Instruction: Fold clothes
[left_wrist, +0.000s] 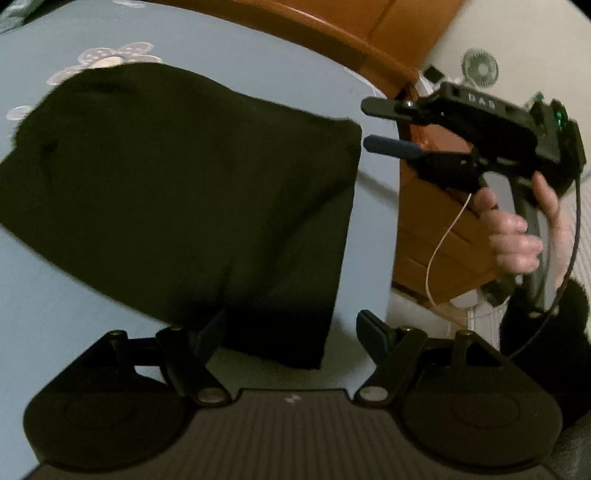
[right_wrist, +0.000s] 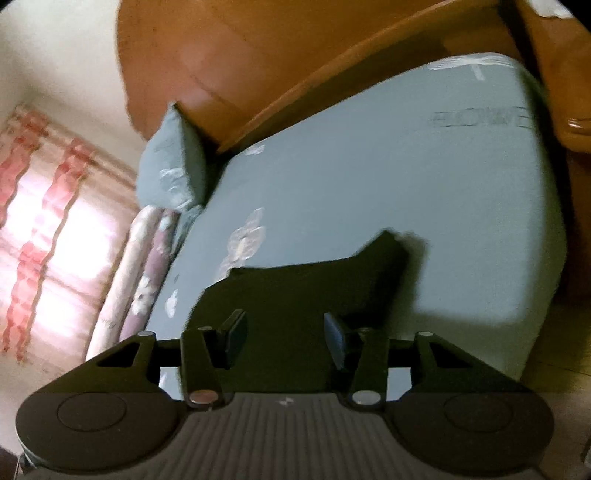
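Observation:
A black garment (left_wrist: 184, 184) lies folded on the blue flowered bed sheet (left_wrist: 258, 66), with one corner near the bed's right edge. My left gripper (left_wrist: 290, 332) hovers over the garment's near edge, jaws wide apart, and its pads press on nothing. In the left wrist view my right gripper (left_wrist: 365, 124) is held by a hand (left_wrist: 517, 236) beside the garment's right corner, open and empty. From the right wrist view the garment (right_wrist: 314, 280) lies below and beyond the right gripper (right_wrist: 285, 330), whose jaws stand apart.
A wooden bed frame (right_wrist: 295, 85) runs along the far side of the sheet (right_wrist: 406, 184). A blue pillow (right_wrist: 173, 162) and a folded floral quilt (right_wrist: 136, 266) sit at the bed's end by a pink curtain (right_wrist: 44, 221). A small fan (left_wrist: 480, 68) stands beyond the bed.

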